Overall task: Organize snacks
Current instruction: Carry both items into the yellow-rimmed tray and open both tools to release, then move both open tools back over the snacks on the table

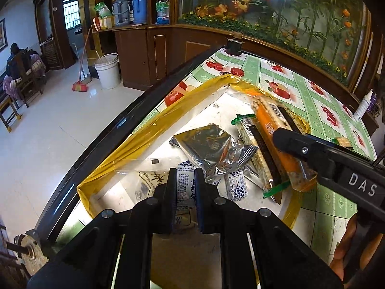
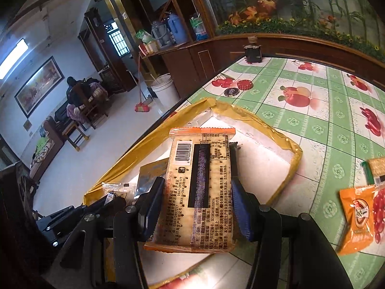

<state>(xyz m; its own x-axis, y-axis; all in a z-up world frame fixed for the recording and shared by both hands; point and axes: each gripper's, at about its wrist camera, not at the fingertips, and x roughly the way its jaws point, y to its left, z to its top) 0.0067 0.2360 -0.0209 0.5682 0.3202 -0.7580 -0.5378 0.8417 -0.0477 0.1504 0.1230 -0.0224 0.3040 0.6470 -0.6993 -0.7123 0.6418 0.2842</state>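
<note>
A white box with yellow-taped walls lies on the table and holds several snacks: a silver foil pack, a green-edged cracker pack and a small blue-and-white candy. My left gripper is shut on a blue-and-white nougat candy over the box's near end. My right gripper is shut on an orange-edged cracker pack and holds it above the box. In the left wrist view that pack hangs over the box's right side.
The table has a green fruit-print cloth. An orange snack bag and another cracker pack lie on it at the right. A bottle cap lies beyond the box. The table's left edge drops to the floor.
</note>
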